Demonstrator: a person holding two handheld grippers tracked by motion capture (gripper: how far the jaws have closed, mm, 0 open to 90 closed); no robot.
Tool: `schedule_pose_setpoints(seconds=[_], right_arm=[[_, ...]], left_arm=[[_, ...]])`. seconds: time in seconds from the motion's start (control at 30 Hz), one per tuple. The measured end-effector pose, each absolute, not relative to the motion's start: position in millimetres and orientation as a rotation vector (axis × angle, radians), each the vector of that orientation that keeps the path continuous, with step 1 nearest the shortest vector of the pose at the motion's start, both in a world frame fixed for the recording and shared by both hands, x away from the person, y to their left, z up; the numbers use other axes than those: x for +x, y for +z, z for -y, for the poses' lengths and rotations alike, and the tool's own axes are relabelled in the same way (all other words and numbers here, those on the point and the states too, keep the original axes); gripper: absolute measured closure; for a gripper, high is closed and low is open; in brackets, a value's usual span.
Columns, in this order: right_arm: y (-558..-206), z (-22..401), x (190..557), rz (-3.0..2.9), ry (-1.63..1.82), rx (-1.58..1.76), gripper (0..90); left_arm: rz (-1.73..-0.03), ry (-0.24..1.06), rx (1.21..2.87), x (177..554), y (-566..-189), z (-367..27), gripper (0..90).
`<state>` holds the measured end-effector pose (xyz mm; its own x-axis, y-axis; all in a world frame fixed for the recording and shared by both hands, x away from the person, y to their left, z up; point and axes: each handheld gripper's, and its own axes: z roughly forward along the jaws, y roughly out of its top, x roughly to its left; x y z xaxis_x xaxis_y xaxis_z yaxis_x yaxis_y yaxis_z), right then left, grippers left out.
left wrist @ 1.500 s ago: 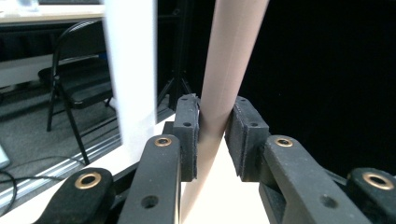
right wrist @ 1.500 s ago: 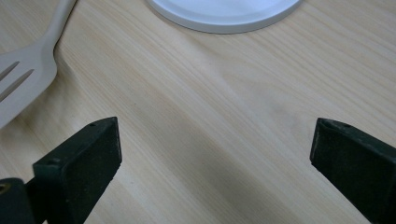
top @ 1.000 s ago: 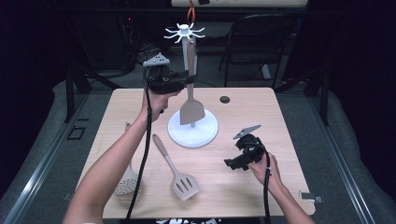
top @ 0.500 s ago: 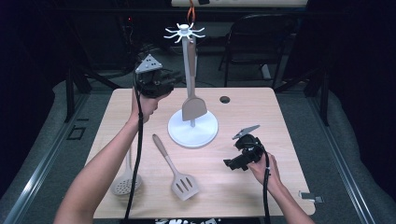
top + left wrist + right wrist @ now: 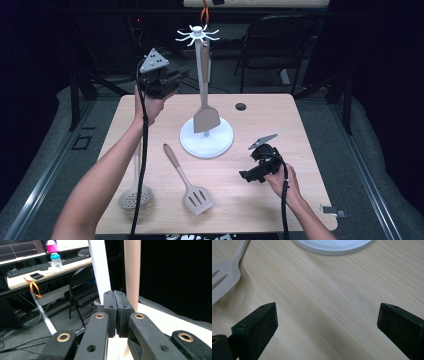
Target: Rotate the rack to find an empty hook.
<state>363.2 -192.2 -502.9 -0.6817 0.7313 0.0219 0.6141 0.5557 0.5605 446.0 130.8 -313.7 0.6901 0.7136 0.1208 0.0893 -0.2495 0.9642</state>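
A white utensil stand (image 5: 206, 139) rises mid-table, with a ring of hooks (image 5: 198, 34) at its top. From one hook hangs a beige turner (image 5: 206, 118). My left gripper (image 5: 181, 75) is held high, just left of the pole and apart from it. Its jaws have just been closing with nothing between them. In the left gripper view the pads (image 5: 122, 312) meet, the white pole (image 5: 100, 267) and the turner's handle (image 5: 132, 272) behind them. My right gripper (image 5: 246, 176) rests low at the right, open over bare wood (image 5: 328, 322).
A slotted spatula (image 5: 192, 192) lies in front of the stand, its blade (image 5: 223, 277) left of the right gripper's jaws. A perforated skimmer (image 5: 134, 197) lies near the front left edge. A small dark grommet (image 5: 241, 106) sits at the back. A chair (image 5: 280, 45) stands behind the table.
My left gripper has drawn back leftward and upward from the stand's pole, and its jaws have come together. The right gripper and the utensils on the table have stayed put.
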Motion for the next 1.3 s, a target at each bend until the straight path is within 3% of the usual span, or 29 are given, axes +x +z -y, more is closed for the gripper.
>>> schedule_pose_setpoints(seconds=[0.5, 1.3], right_arm=[[-502.5, 194.0, 362.4, -2.569, 0.807, 1.135, 3.3], [-502.5, 194.7, 362.4, -2.575, 0.799, 1.128, 3.6]], left_arm=[[-0.703, 0.777, 1.698, 450.6, -281.9, -129.6, 89.9], [-0.754, 0.777, 1.66, 466.0, -262.8, -134.8, 90.0]])
